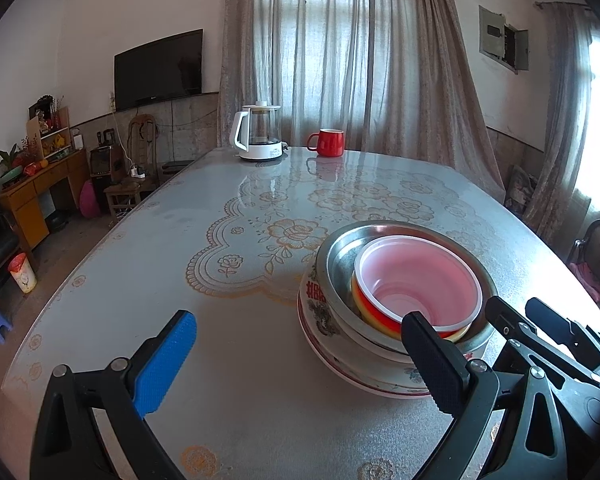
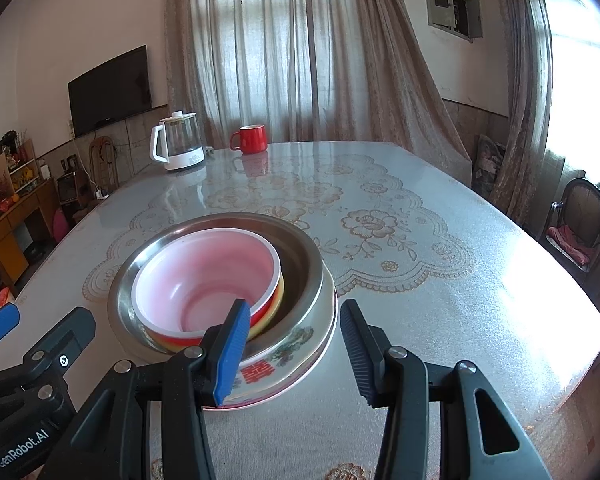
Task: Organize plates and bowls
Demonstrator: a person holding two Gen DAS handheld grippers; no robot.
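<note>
A stack of dishes stands on the table: a patterned plate (image 1: pixel 320 316) at the bottom, a steel bowl (image 1: pixel 340 252) on it, and a red-and-yellow plastic bowl with a white inside (image 1: pixel 416 280) nested in that. The same stack shows in the right wrist view, with plate (image 2: pixel 296 344), steel bowl (image 2: pixel 304 264) and plastic bowl (image 2: pixel 204 276). My left gripper (image 1: pixel 300 364) is open and empty, just left of and in front of the stack. My right gripper (image 2: pixel 292 352) is open and empty, its fingers either side of the stack's near right rim.
A white-based glass kettle (image 1: pixel 258 132) and a red mug (image 1: pixel 328 142) stand at the table's far edge. The table (image 1: pixel 220 320) has a floral cover. A chair (image 2: pixel 576 224) stands to the right, furniture and a TV (image 1: pixel 158 68) to the left.
</note>
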